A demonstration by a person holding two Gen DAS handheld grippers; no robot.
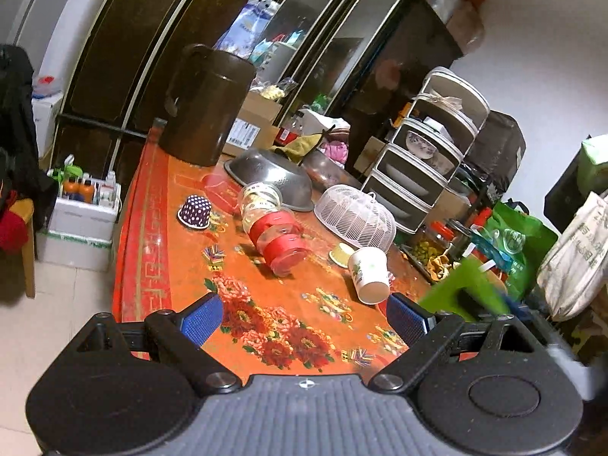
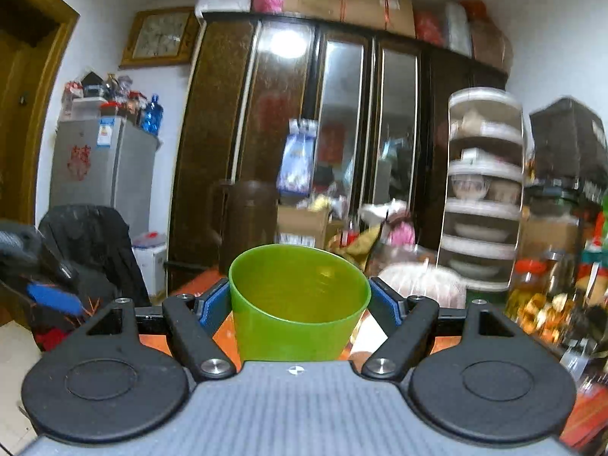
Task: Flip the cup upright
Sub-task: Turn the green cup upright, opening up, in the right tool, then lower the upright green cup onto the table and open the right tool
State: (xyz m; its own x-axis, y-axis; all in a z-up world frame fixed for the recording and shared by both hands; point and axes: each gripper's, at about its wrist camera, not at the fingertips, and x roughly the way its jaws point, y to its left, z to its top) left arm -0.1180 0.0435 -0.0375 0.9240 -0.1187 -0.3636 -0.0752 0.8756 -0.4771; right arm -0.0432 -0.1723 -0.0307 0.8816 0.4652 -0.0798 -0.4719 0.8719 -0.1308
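My right gripper (image 2: 299, 298) is shut on a green plastic cup (image 2: 298, 304), held between the blue pads with its open mouth facing up and away, above the table. The same cup shows as a green blur (image 1: 465, 290) at the right of the left wrist view. My left gripper (image 1: 304, 317) is open and empty, low over the near part of the red floral tablecloth (image 1: 266, 315). A white floral paper cup (image 1: 369, 274) lies on its side just beyond the left gripper's right finger. A purple dotted cup (image 1: 195, 211) stands upside down at the far left.
A stack of clear and red cups (image 1: 271, 224) lies on its side mid-table. Behind it are a metal colander (image 1: 271, 180), a white mesh food cover (image 1: 355, 216), a dark brown jug (image 1: 205, 106) and a tiered dish rack (image 1: 425, 152). Jars and bags crowd the right edge.
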